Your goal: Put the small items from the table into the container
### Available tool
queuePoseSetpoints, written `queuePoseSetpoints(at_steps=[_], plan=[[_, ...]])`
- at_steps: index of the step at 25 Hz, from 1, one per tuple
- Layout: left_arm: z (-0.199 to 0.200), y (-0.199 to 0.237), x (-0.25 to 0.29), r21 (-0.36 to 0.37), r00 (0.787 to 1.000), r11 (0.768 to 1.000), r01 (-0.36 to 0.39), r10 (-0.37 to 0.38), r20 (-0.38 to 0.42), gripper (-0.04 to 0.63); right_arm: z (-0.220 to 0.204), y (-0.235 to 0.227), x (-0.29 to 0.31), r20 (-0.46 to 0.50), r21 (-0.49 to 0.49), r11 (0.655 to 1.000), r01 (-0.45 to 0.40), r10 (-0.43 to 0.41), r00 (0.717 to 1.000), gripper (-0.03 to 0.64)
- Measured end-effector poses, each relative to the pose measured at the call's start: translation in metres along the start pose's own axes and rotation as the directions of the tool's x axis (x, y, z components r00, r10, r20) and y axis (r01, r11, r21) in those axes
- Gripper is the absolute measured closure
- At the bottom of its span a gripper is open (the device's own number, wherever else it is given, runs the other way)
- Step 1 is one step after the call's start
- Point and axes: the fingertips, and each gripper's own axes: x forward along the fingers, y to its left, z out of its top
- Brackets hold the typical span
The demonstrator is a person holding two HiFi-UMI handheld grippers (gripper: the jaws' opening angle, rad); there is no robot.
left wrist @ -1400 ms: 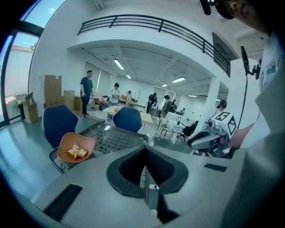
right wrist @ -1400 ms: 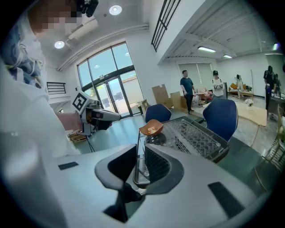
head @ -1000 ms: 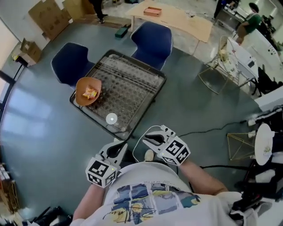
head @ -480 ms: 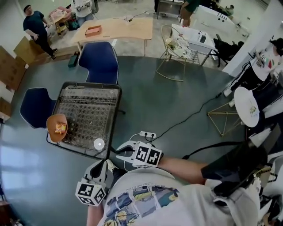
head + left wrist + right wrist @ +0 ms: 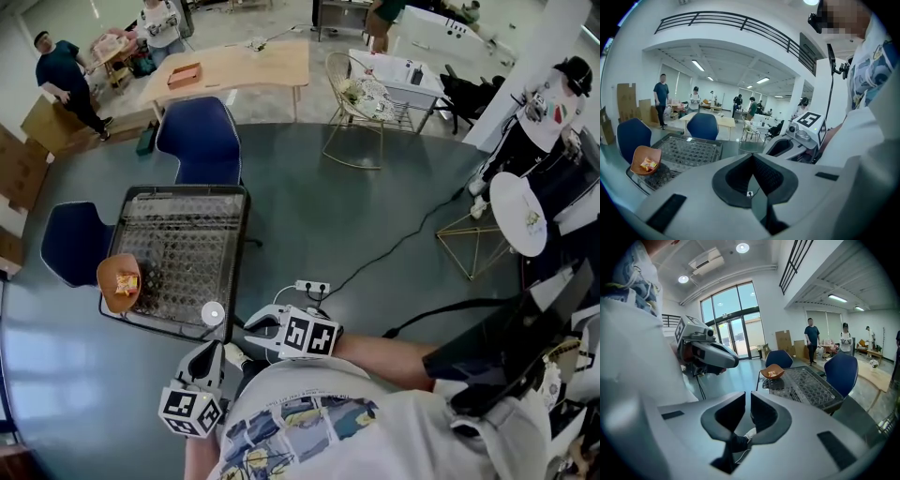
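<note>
The container, a shallow orange bowl (image 5: 112, 291), sits at the left near corner of the dark-framed glass table (image 5: 183, 202) and overhangs its edge; a yellow-and-red snack packet (image 5: 126, 282) lies inside it. A small white disc (image 5: 213, 313) rests on the glass at the table's near edge, well apart from the bowl. The left gripper (image 5: 213, 347) hangs close to the person's body, short of the table, its jaws pressed together with nothing between them. The right gripper (image 5: 251, 325) is just beside the table's near corner, its jaws a thin slit apart and empty. A second earlier the table lay skewed across the middle of the head view; now it stands squarer at the left, with bowl, packet and disc in the same places on it, and both grippers as empty as before.
</note>
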Motion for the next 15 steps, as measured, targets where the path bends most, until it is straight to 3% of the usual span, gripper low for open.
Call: queuePoseSetpoints(at_steps=[15], plan=[[-0.011, 0.029, 0.0, -0.032, 1.0, 0.999, -0.013, 0.013, -0.013, 0.586, 0.001, -0.012, 0.013, -0.026, 0.015, 1.0, 0.015, -0.014, 1.0, 0.577]])
